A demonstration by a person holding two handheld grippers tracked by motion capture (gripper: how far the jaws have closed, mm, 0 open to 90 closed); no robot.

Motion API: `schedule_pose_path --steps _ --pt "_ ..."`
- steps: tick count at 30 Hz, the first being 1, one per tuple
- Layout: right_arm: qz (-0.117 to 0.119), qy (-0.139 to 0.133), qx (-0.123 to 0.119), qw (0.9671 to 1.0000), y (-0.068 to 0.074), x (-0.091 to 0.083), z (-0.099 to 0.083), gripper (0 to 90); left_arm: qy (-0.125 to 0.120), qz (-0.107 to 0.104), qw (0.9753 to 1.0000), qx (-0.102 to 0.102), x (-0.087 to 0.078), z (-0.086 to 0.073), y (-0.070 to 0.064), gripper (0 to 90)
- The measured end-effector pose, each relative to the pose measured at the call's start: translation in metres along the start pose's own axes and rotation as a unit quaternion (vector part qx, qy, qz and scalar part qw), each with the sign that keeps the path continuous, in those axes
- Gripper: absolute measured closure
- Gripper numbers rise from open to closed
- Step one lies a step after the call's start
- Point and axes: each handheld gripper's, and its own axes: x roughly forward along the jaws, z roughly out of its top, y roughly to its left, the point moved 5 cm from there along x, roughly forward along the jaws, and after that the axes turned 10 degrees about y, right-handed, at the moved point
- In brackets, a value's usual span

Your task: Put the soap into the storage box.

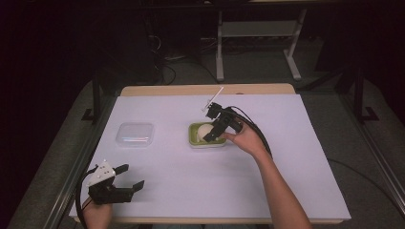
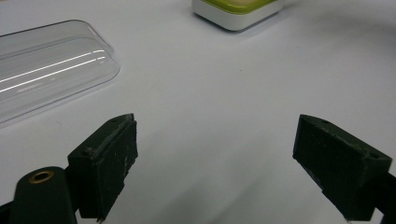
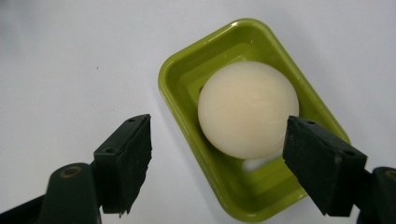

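My right hand-held gripper (image 3: 217,165) hung jaws spread over the round soap (image 3: 247,109), mid-frame in the green dish (image 3: 187,74); dish's long axis ran diagonal; left hand-held gripper (image 1: 128,177), also spread, sat lower left, well apart.

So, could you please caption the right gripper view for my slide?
Open right claw poised above a round cream soap lying in its green dish.
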Motion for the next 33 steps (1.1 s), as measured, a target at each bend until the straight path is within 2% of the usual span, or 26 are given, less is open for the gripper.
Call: schedule_pose_path --steps 3,7,14,17,33 --pt "0.002 0.003 0.003 1.0 0.0 0.0 -0.003 23.2 -0.001 0.001 1.0 0.001 0.0 0.0 0.0 13.0" --pt "0.004 -0.007 0.001 1.0 0.002 -0.004 -0.01 23.2 -0.001 0.0 1.0 -0.001 0.0 0.0 0.001 13.0" --pt "-0.002 -0.01 0.001 0.9999 0.007 -0.008 -0.026 23.2 -0.003 0.0 1.0 -0.004 0.0 0.0 0.0 13.0" --pt "0.0 -0.015 0.009 0.9998 0.011 -0.01 -0.033 23.2 -0.003 -0.001 1.0 -0.004 0.0 0.0 0.0 13.0" --pt "-0.001 -0.016 0.016 0.9997 0.022 -0.01 -0.069 23.2 -0.002 0.0 1.0 -0.003 0.0 0.0 0.0 13.0"
